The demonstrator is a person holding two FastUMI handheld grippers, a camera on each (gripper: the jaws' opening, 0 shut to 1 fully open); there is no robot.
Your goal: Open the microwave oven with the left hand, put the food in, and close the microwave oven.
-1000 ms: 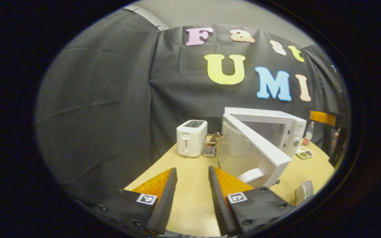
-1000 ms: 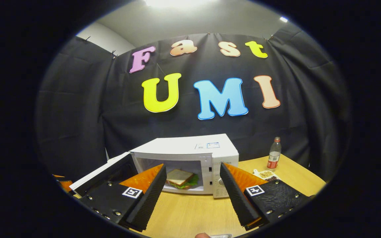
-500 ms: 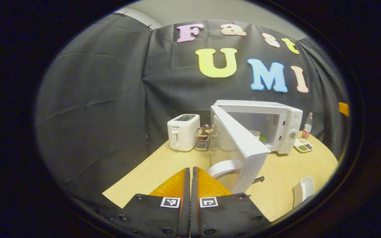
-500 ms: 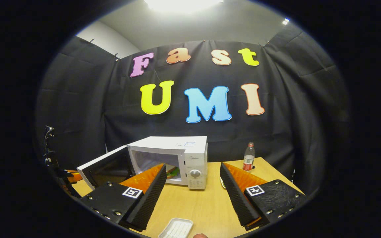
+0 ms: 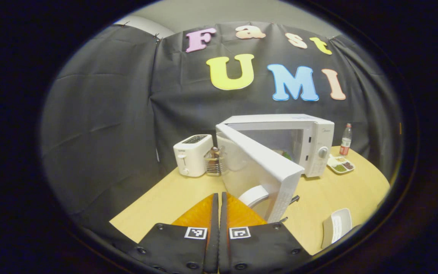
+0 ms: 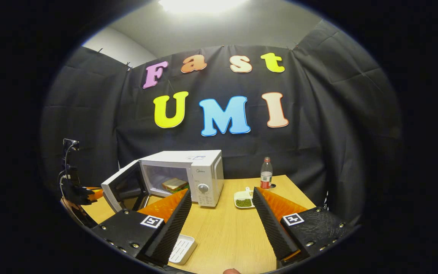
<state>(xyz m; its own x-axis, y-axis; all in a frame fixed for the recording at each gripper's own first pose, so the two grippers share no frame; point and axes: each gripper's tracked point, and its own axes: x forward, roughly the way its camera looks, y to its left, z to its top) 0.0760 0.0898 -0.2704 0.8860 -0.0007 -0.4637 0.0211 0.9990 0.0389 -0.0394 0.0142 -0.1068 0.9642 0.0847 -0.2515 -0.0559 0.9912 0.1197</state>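
The white microwave stands at the back of the wooden table, its door swung about halfway out toward me. A sandwich lies inside the cavity. My left gripper is shut with nothing between its fingers, low over the table just short of the door's outer face and its curved handle. In the right gripper view the left gripper sits behind the door. My right gripper is open and empty, pulled well back from the microwave.
A white toaster and a wire utensil rack stand left of the microwave. A bottle and a small snack dish are to its right. An empty white tray lies near the front edge.
My left gripper went from open to shut and shifted so the door now lies just to its right. My right gripper drew back from the microwave, leaving the sandwich inside.
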